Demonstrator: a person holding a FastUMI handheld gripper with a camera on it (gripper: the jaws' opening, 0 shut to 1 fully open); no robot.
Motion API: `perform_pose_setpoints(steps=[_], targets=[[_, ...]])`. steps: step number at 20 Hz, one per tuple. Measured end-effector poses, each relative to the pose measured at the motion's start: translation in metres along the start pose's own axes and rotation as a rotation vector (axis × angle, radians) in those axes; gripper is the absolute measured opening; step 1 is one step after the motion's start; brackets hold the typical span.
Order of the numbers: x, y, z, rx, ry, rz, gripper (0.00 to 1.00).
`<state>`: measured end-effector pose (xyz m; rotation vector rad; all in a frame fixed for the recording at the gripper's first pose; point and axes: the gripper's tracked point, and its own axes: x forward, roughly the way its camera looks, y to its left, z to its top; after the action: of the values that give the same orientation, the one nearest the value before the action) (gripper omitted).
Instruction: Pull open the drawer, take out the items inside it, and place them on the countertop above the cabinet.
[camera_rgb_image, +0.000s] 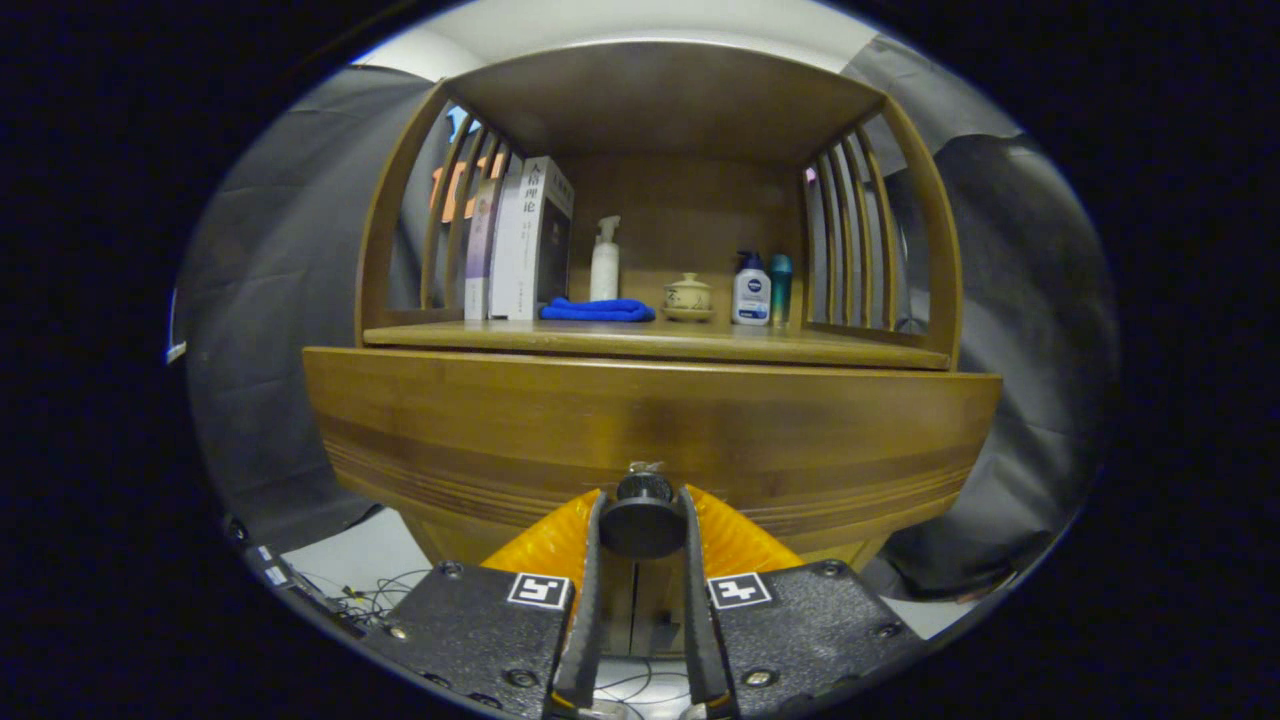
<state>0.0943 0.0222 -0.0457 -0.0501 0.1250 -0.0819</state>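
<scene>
Tongs (641, 512) around drawer knob (641, 518) (clamped).

The cabinet (650, 420) fills the middle of the frame, its drawer front (640, 425) facing the camera. The drawer knob (641, 512) sits low at the centre, between the two fingers of the tool (641, 520), which press on it from left and right. Above the drawer lies the worktop (700, 342), under a shelf roof. On it, from left to right: upright books (520, 240), a folded cloth (597, 310) with a spray bottle (604, 260) behind it, a lidded cup (688, 295) at the centre, then two bottles (762, 288) side by side at the right. Cables (375, 590) lie on the floor at lower left.
</scene>
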Motion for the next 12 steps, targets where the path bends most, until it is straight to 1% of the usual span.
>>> perform_pose_setpoints(steps=[7,12], targets=[[-0.051,0.001,-0.011,0.019,-0.01,0.013,0.37],[-0.07,0.001,-0.021,0.028,-0.007,0.02,0.37]])
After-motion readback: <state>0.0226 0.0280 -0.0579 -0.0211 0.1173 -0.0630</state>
